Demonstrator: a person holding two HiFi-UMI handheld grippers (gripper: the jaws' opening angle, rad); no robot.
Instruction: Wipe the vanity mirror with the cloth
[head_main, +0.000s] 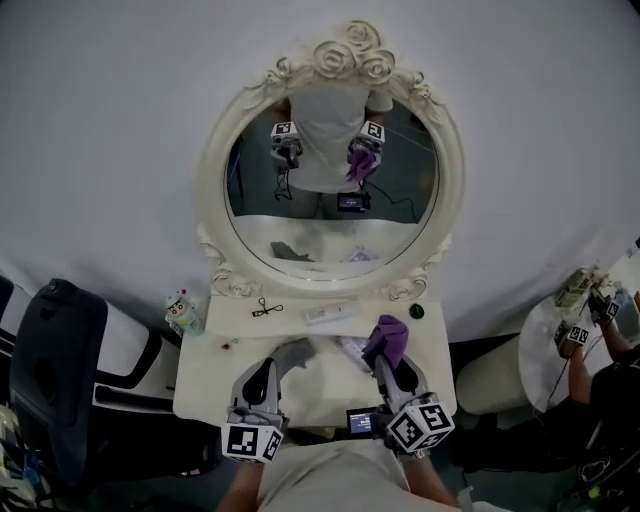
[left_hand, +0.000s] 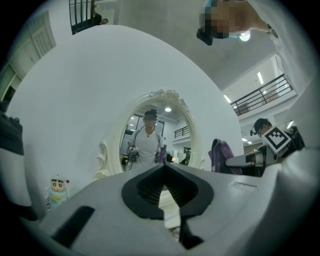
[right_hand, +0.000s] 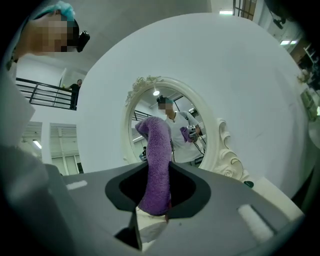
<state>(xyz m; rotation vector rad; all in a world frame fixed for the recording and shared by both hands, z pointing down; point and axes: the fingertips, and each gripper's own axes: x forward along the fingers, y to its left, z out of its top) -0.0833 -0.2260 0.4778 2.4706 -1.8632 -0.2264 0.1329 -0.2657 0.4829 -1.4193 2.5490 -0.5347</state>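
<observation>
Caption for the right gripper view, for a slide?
Right gripper clamps an upright purple cloth, facing the ornate vanity mirror.

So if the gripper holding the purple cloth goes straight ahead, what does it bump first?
Probably the vanity mirror: the right gripper aims at it, and its purple cloth would touch first. Depth is unclear.

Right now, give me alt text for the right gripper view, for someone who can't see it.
The right gripper is shut on a purple cloth that stands upright in front of an oval vanity mirror with an ornate white frame. The mirror reflects a person in a white shirt.
</observation>
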